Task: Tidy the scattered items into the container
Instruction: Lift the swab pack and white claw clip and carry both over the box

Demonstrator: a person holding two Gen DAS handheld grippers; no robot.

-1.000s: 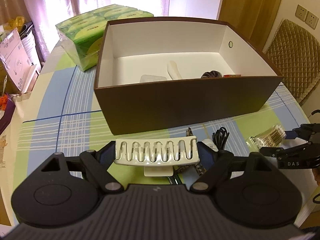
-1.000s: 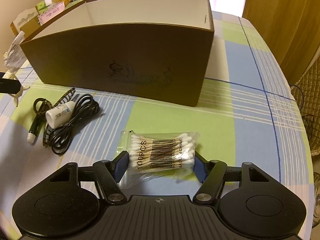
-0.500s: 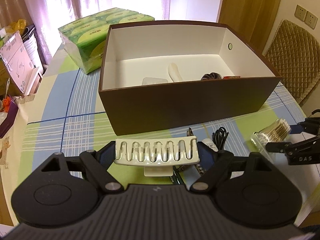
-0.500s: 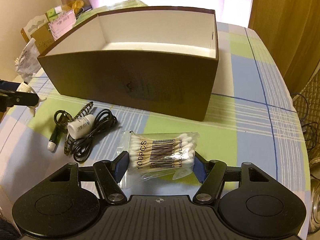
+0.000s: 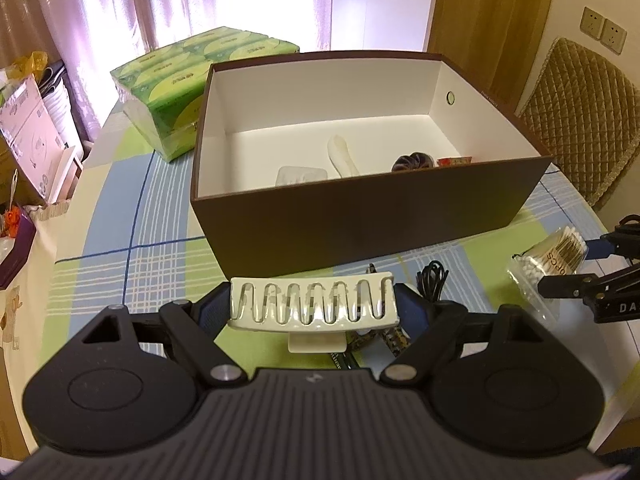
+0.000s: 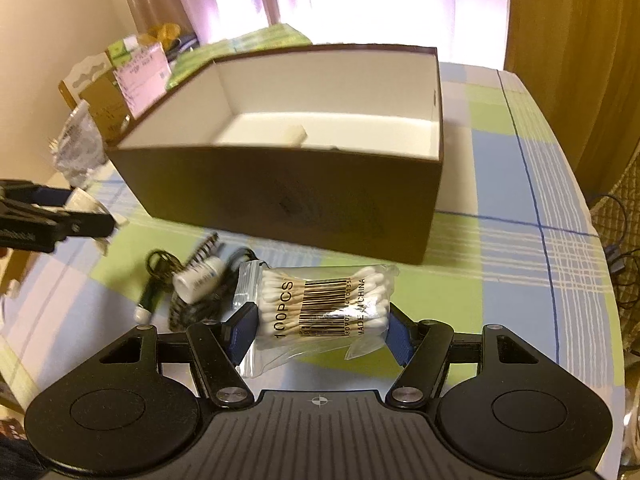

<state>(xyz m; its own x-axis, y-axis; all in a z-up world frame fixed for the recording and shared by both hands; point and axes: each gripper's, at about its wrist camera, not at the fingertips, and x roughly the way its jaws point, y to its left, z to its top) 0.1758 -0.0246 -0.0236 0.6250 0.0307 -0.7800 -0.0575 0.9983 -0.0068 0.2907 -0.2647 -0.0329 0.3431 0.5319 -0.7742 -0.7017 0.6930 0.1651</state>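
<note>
Far left in the left wrist view: cardboard boxes and clutter off the table edge, then a green tissue pack on the checked tablecloth, just beside the box's far-left corner.

L gripper is clamped on a cream hair claw clip, pads pressing both ends. The clip's long axis runs crosswise between the jaws, teeth up. It hangs on the near side of the brown box, about mid-wall.

The box is open-topped, white inside, w/ a few things already in: a pale flat packet, a cream spoon-like piece, a dark ribbed thing, and a red packet edge.

Between the grippers, on the cloth: a black cable coil, a small white bottle, a green pen-like stick and a braided strap. All loose, none in the box yet.

R gripper is closed on a bag of cotton swabs, gripped at both ends w/ the long axis across the jaws, barcode up. It looks clear of the table and sits toward the box's right half.

Key relation, as I read it: for both hands the box opening lies straight ahead and beyond the near wall, whose rim stands between each load and the inside. So each load likely has to go up over that rim, then forward. Neither hand looks clearly nearer. Crosswise loads are much shorter than the opening, so fit shouldn't be a problem.

Far right: a quilted chair back.
</note>
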